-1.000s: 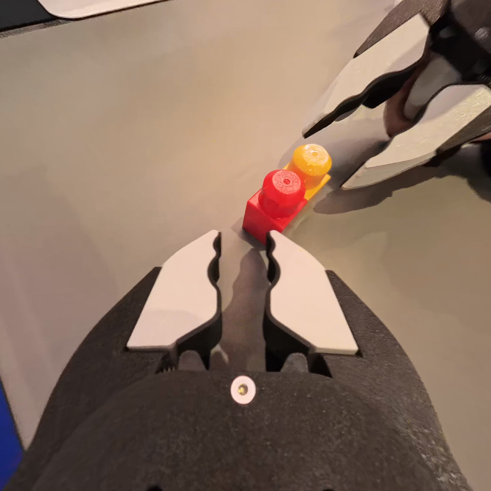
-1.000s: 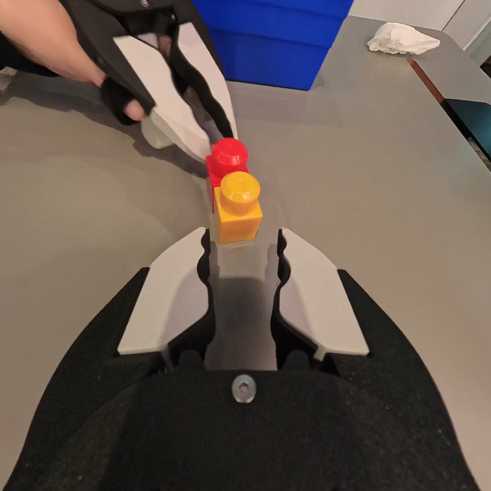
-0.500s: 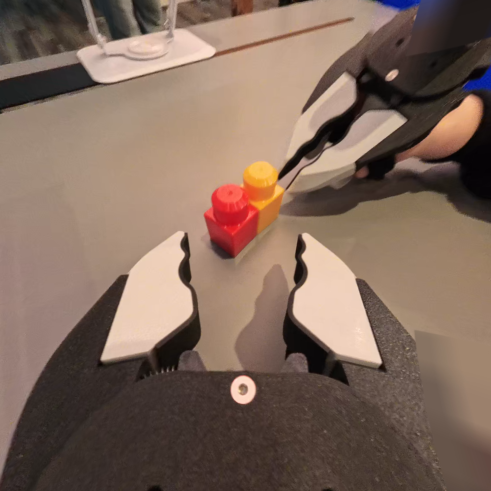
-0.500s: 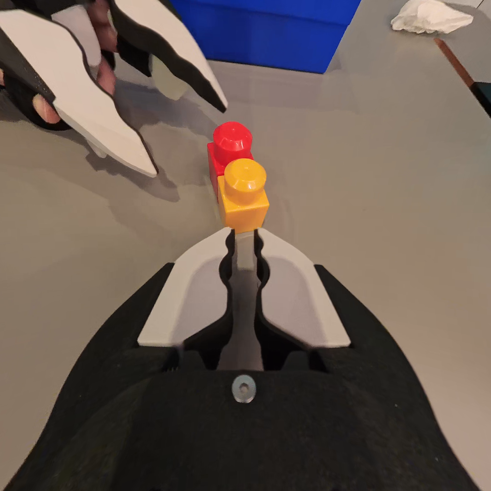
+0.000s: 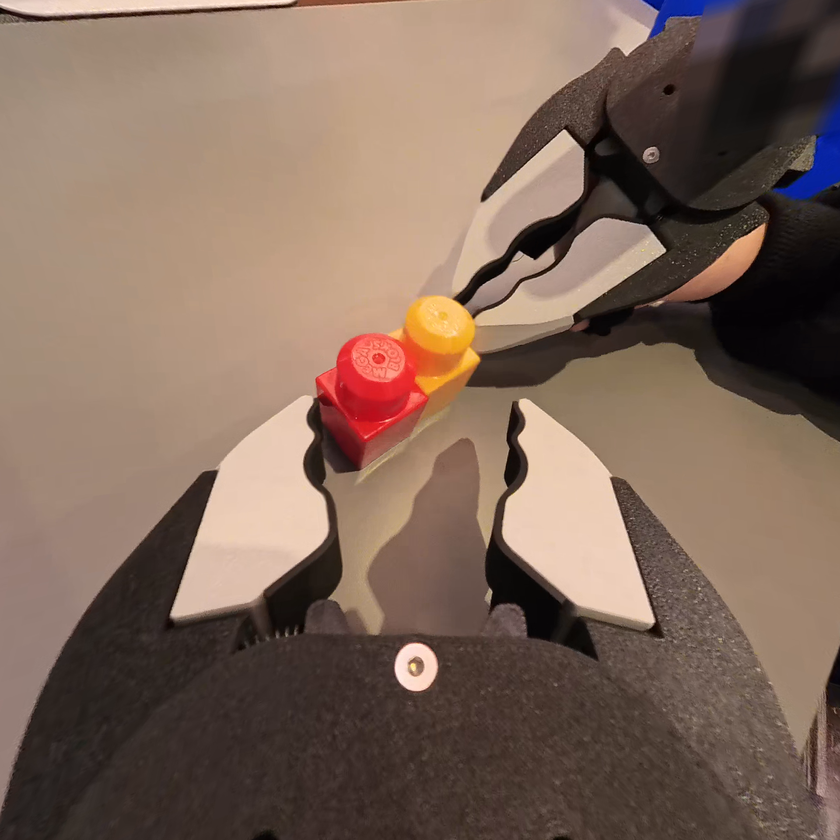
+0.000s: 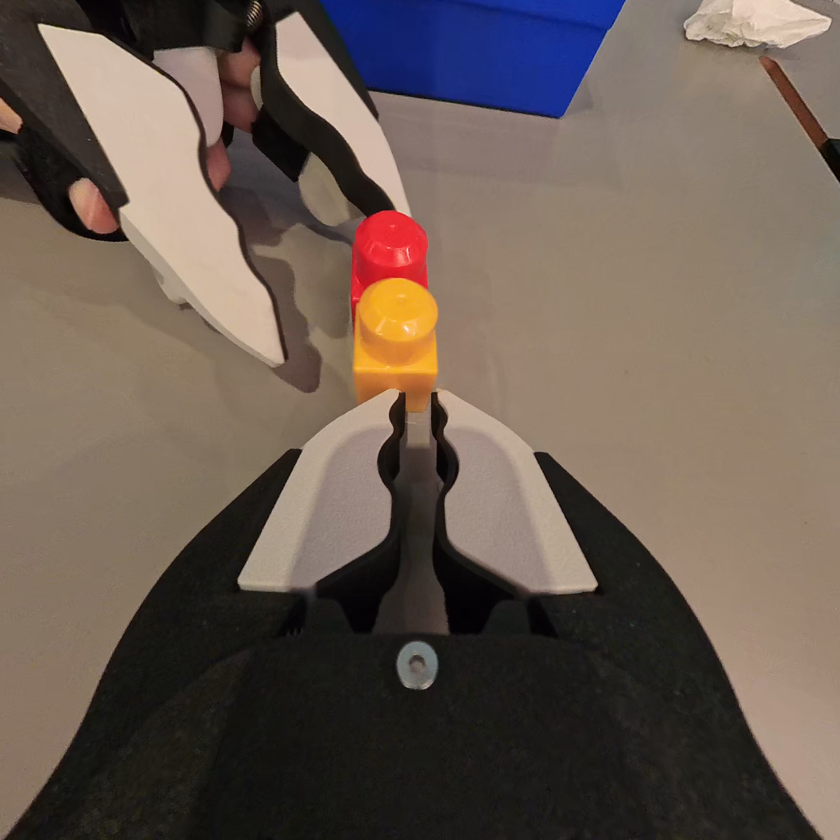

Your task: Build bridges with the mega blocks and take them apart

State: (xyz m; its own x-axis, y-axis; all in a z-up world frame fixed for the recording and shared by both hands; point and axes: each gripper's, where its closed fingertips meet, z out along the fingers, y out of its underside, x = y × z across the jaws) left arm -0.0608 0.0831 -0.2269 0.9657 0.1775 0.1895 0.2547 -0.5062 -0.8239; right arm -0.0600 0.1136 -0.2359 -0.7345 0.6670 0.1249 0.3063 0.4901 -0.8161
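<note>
A red block (image 5: 372,404) and a yellow block (image 5: 438,352) stand side by side, touching, on the grey table (image 5: 182,227). My left gripper (image 5: 414,405) is open. Its left finger touches the red block's side; its right finger is apart from it. My right gripper (image 6: 417,395) is shut and empty, its tips against the near lower face of the yellow block (image 6: 395,345). The red block (image 6: 391,254) stands right behind it. The left gripper (image 6: 336,286) shows open at upper left. The right gripper (image 5: 472,307) also shows in the left wrist view.
A blue bin (image 6: 477,54) stands at the back of the table. A crumpled white tissue (image 6: 754,22) lies at the far right by a brown strip (image 6: 791,100). A white flat base (image 5: 136,4) is at the far edge. A person's gloved hands hold both grippers.
My left gripper has opened wider and moved up around the red block. My right gripper has shut and moved forward against the yellow block. The blocks stay together.
</note>
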